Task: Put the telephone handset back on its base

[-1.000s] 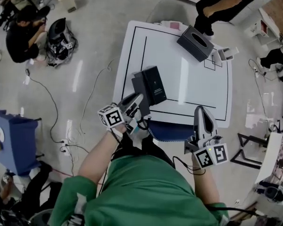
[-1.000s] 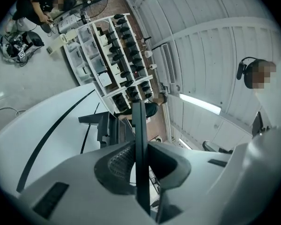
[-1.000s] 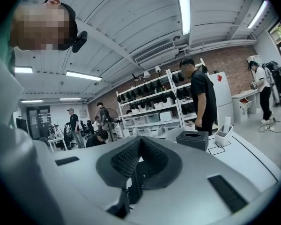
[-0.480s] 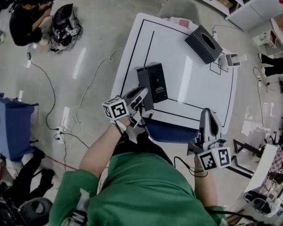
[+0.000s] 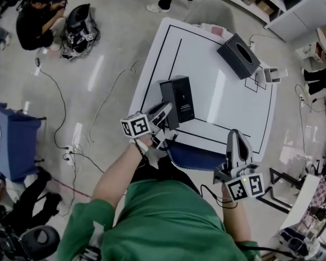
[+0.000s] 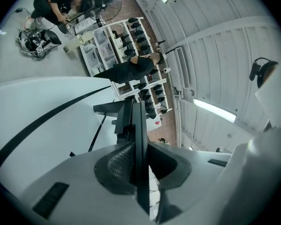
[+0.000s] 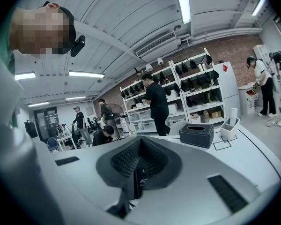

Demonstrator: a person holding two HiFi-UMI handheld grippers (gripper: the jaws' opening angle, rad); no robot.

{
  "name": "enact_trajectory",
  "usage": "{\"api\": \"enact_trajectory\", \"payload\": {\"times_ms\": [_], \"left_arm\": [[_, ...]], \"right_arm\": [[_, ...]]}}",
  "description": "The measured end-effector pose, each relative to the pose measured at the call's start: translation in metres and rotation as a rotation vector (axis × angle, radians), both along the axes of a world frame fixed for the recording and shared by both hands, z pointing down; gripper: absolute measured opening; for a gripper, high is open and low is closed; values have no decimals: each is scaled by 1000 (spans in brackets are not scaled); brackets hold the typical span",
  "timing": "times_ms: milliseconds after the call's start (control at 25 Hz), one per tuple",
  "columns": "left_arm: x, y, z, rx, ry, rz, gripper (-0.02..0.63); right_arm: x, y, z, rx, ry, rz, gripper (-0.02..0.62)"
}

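Observation:
A black box-shaped unit stands near the front left of the white table. My left gripper is at its left side, shut on a thin flat black slab that stands upright against the unit. The left gripper view shows this slab edge-on, clamped between the pads of that gripper. My right gripper hovers at the table's front edge, well right of the unit. Its jaws are together with nothing held, and the black unit shows just past them.
A dark tissue box sits at the table's far right, with a small white holder beside it. A blue chair seat lies under the table's front edge. People, shelves and floor cables surround the table.
The left gripper and its slab have sunk slightly beside the black unit. The right gripper has drifted a little lower near the front edge. Neither grip has changed.

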State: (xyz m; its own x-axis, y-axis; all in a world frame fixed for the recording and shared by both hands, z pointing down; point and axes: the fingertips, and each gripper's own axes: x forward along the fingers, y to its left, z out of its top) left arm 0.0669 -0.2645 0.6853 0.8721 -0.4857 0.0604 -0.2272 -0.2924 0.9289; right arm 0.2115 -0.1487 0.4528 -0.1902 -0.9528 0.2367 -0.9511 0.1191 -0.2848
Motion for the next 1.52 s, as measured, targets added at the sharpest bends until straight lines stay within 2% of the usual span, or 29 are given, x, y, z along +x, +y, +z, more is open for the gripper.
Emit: {"api": "enact_trajectory", "payload": {"times_ms": [320, 400, 680, 880, 1080, 1120, 1280, 1520], "left_arm": [[3, -11, 6, -82, 12, -24, 89], [4, -12, 4, -96, -8, -16, 91], [7, -12, 6, -168, -193, 23, 104], [9, -9, 10, -242, -262, 31, 120], [2, -11, 14, -239, -434, 62, 123], [-1, -12, 17, -239, -451, 60, 143], [-5, -13, 25, -256, -422, 57, 216], [-6, -10, 23, -236, -428, 81, 219]], "right_arm": [[-10, 1, 4, 1, -20, -29, 21], [-12, 1, 5, -2, -23, -32, 21], [-14, 1, 0, 14, -36, -32, 21], [-15, 5, -2, 12, -41, -31, 21], [-20, 8, -3, 13, -45, -35, 22], [-20, 8, -2, 14, -47, -36, 21], [-21, 6, 0, 9, -56, -34, 21], [-19, 3, -2, 21, -60, -29, 21]]}}
